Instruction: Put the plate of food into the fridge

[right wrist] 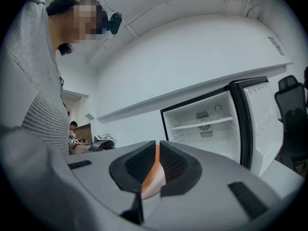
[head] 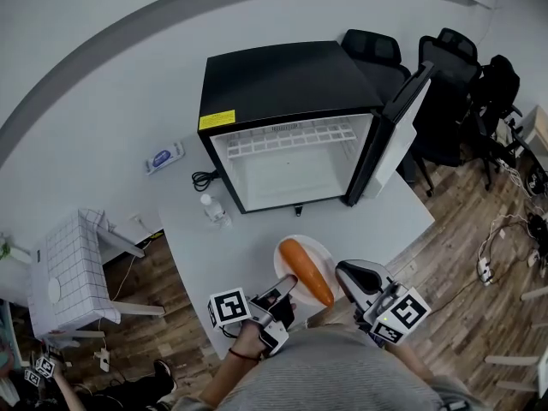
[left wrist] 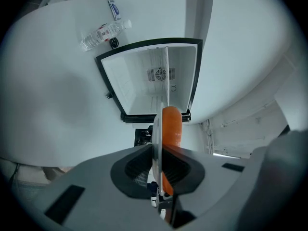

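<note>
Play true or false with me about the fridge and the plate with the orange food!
1. The fridge has its door open. True.
2. The fridge is stuffed with food. False: its inside looks empty, with just a bare white shelf.
3. A carrot lies on the plate. True.
4. Only the left gripper holds the plate. False: the right gripper has its fingers shut on the plate's rim too, one gripper on each side.
5. The plate is inside the fridge. False: it is held out in front of the fridge, near the table edge.
</note>
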A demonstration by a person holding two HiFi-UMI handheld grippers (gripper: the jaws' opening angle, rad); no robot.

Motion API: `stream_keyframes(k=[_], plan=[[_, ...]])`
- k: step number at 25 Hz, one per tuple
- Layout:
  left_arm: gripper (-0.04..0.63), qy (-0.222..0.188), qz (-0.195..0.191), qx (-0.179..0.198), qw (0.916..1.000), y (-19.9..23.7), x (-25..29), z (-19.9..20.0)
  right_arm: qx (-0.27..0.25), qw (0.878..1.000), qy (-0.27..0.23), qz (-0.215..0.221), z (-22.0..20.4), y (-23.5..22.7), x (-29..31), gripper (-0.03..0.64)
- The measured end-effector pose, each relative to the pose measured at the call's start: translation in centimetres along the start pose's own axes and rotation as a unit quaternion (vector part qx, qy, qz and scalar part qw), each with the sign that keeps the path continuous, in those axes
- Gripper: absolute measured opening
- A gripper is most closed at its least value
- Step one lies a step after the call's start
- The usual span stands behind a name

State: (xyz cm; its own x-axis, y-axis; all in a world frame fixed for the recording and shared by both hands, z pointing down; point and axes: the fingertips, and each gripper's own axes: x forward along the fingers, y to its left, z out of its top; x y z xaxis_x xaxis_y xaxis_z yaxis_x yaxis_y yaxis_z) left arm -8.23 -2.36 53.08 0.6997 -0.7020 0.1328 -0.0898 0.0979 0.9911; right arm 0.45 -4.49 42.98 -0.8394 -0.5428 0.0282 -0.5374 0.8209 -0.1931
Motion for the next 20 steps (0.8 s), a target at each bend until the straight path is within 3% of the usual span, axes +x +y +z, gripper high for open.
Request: stream_keyframes(k=[20], plan=[[0.046,-0.038,0.011,-0.010,0.9992,-1.2,2.5,1.9,-0.011,0.999,0.006,0.036,1.8,-3.5,1.8,0.017]])
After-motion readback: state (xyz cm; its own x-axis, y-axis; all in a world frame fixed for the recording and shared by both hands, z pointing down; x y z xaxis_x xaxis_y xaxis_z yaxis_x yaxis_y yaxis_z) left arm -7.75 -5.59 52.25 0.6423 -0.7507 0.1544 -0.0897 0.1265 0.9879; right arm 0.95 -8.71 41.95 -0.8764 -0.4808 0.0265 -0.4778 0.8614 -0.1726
